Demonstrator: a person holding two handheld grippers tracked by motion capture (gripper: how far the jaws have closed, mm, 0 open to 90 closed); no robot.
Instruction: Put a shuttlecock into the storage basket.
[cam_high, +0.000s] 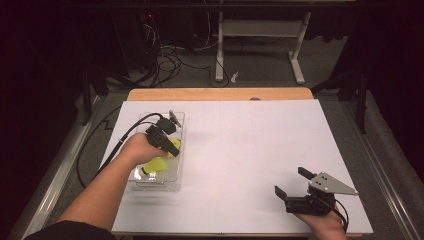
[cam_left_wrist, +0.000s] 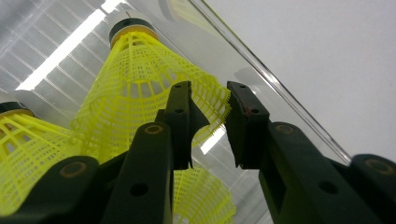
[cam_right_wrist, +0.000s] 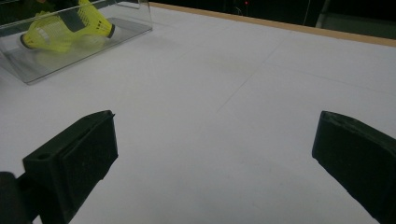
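A clear plastic box stands at the left of the white sheet and holds several yellow shuttlecocks. My left gripper reaches down into the box. In the left gripper view its jaws stand a little apart, with the rim of one shuttlecock's mesh skirt between them and the box wall just behind. A second shuttlecock lies to the left. My right gripper rests near the front right of the sheet, wide open, nothing between its jaws. Its view shows the box and shuttlecocks far off.
The white sheet covers a wooden table whose far edge shows bare. Beyond it are floor cables and the white legs of another table. A metal rail runs along each side of the table.
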